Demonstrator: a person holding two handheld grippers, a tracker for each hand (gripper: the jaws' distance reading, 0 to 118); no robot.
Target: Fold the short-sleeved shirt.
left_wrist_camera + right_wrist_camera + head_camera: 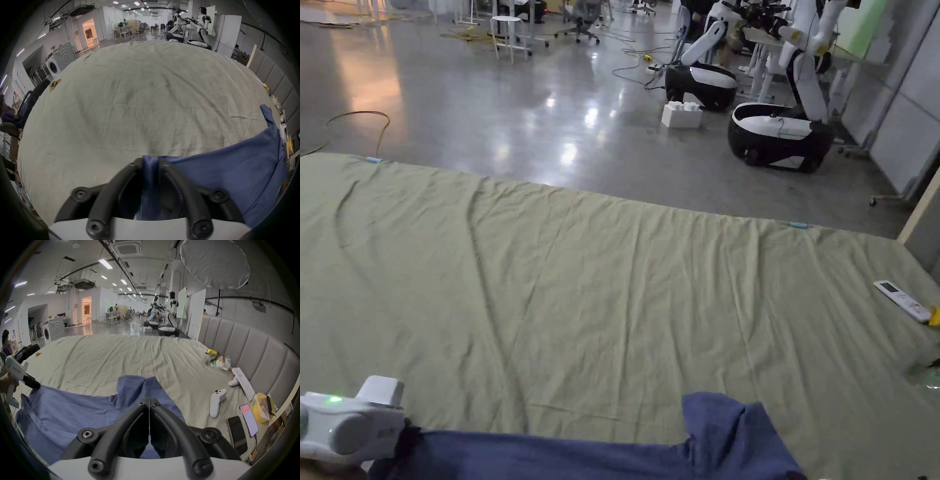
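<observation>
1. Blue short-sleeved shirt (68, 412) is lying on the olive-green bed sheet (600, 281), right at the sheet's near edge.
2. Left claw (150, 164) is clamped on a bunched bit of the shirt.
3. Right claw (148, 402) is pinched fully together above the shirt; can't tell if there's fabric in it.
4. White game controller (216, 402) sits on the sheet, off to the shirt's right.

Open green sheet (600, 275) ahead; remote (903, 300), clutter along right edge
</observation>
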